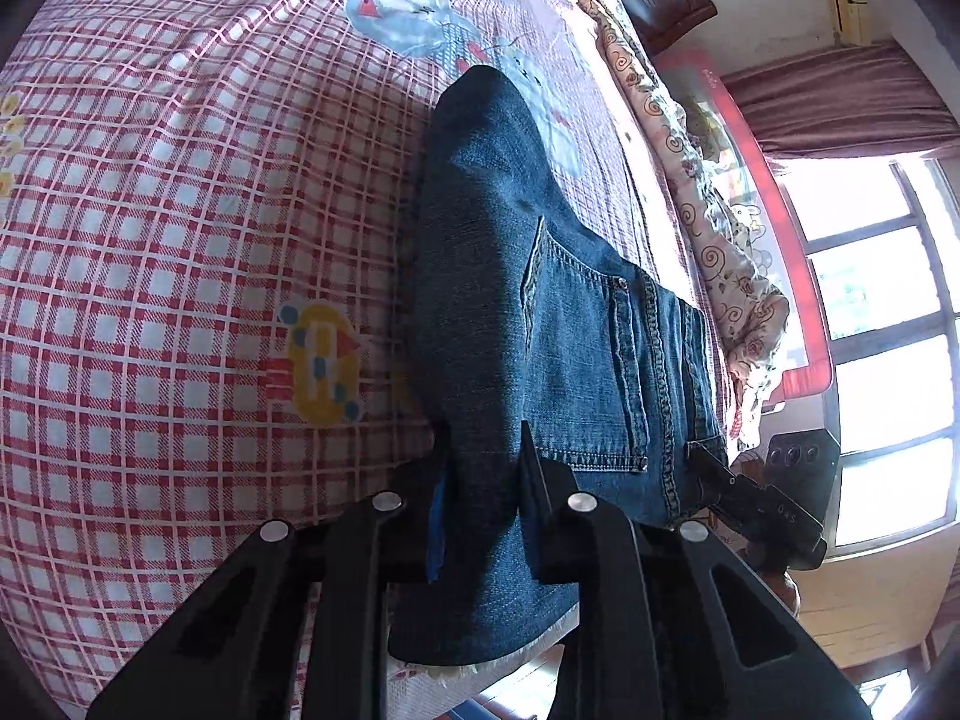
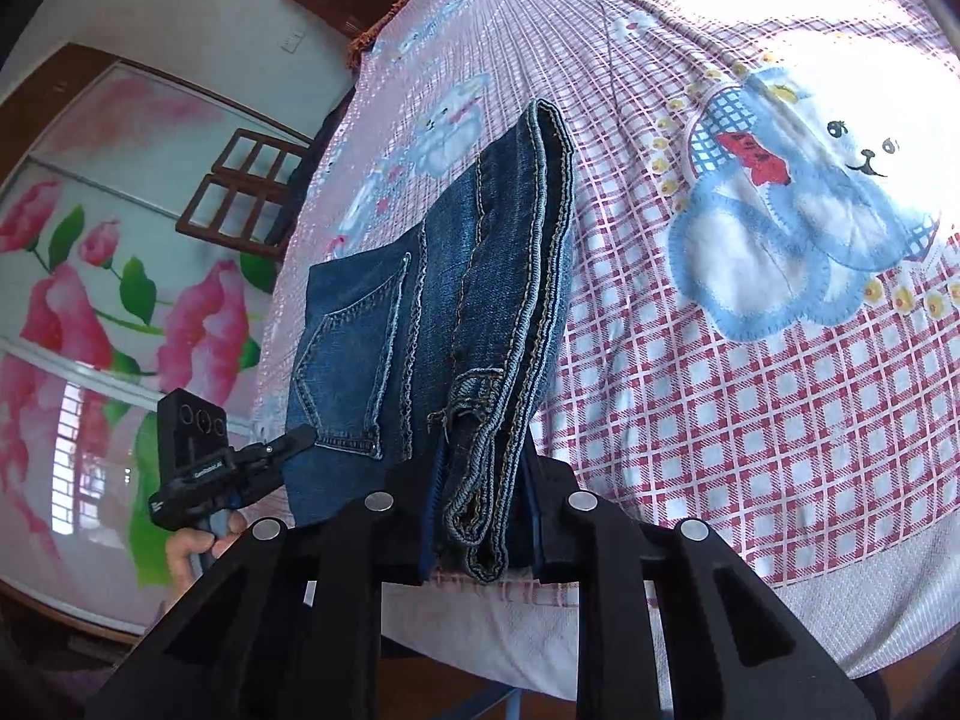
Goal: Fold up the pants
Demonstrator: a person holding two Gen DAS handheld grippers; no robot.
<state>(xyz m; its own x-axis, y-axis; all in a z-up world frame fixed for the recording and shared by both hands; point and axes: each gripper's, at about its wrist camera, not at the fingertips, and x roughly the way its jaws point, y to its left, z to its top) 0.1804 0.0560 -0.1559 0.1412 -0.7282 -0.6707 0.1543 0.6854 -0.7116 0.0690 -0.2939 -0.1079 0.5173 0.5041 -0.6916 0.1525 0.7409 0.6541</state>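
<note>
The jeans (image 1: 480, 276) are dark blue denim with tan stitching along the seams and pocket. The bedsheet (image 1: 150, 240) is a red, pink and white check, printed with a yellow bus (image 1: 324, 363) and a blue-and-white bear (image 2: 798, 222) wearing a red bow. The quilt (image 1: 714, 228) is cream with brown swirls. The wardrobe door (image 2: 120, 276) shows pink flowers with green leaves. Both grippers are black.

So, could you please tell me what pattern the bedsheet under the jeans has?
The bedsheet has a red-and-white check with cartoon bear prints, clearest in the right wrist view.

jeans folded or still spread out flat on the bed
Folded. The jeans lie as a narrow layered stack on the checked bedsheet, hems and waistband edges bunched together; both grippers clamp one end.
</note>
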